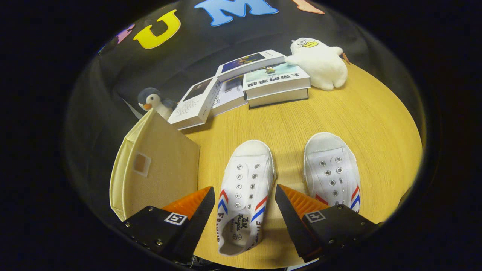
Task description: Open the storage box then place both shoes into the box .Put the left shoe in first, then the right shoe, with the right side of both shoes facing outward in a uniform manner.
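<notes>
Two white canvas shoes with red and blue stripes stand side by side on the wooden table [357, 113], toes pointing away from me. The left shoe [244, 184] lies between my fingers, its heel end near me. The right shoe [333, 169] sits just beyond my right finger [292, 210]. My gripper [244, 207] is open, its fingers spread either side of the left shoe without pressing on it. A beige fabric storage box [158, 165] with a lid stands to the left of the left shoe, beside my left finger [197, 210], and looks closed.
Several books [260, 81] lie stacked and leaning at the back of the table. A white plush duck [320, 62] sits at the back right, and a small penguin toy [152, 101] is behind the box. Bare tabletop lies between shoes and books.
</notes>
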{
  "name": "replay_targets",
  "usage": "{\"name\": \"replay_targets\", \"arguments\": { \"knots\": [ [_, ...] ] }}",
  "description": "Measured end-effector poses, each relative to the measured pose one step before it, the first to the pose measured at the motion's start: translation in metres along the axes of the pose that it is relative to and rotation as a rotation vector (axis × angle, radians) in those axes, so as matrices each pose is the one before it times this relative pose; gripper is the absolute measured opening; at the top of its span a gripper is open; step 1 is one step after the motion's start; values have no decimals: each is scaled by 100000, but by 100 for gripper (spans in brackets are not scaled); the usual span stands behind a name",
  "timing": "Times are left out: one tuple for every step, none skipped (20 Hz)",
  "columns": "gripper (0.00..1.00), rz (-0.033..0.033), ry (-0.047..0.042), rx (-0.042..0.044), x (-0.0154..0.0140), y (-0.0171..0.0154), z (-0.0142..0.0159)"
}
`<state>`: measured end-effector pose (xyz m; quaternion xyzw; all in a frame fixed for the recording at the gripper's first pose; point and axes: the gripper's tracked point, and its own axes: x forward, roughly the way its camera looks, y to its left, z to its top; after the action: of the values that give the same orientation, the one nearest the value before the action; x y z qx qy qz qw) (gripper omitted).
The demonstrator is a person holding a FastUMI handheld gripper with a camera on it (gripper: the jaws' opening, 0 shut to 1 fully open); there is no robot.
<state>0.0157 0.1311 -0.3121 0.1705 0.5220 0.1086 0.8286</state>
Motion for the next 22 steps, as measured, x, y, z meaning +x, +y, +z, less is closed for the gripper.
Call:
{"name": "replay_targets", "arguments": {
  "knots": [
    [97,-1006,1067,-74,267,-372,-326],
    [95,-824,1391,14,240,-307,-319],
    [95,-731,1019,-56,195,-195,-242],
    [94,-716,651,-65,230,-191,-54],
    [88,-1419,768,-155,204,-368,-258],
    [81,-1885,1558,236,289,-362,-245],
    [81,189,1262,995,9,77,-249],
    [81,1278,301,1340,-57,185,120],
    [77,440,1053,1211,236,117,-172],
    [70,67,785,497,73,-46,-46],
    [70,-239,689,149,73,-65,-100],
    [70,515,261,1195,-46,11,336],
    [58,-154,380,1369,205,266,-462],
    [41,-237,597,-224,-206,-35,-100],
    [41,452,-135,-328,204,79,23],
    [40,-2944,748,581,205,-371,-224],
    [27,505,1791,431,-16,-61,-245],
    [27,-803,185,2012,-339,-159,147],
    [17,1110,607,4023,1367,8,-28],
    [7,552,1534,1655,-1575,250,-50],
    [7,1193,854,1829,360,-2,-11],
    [7,1470,241,1471,-422,282,138]
  ]
}}
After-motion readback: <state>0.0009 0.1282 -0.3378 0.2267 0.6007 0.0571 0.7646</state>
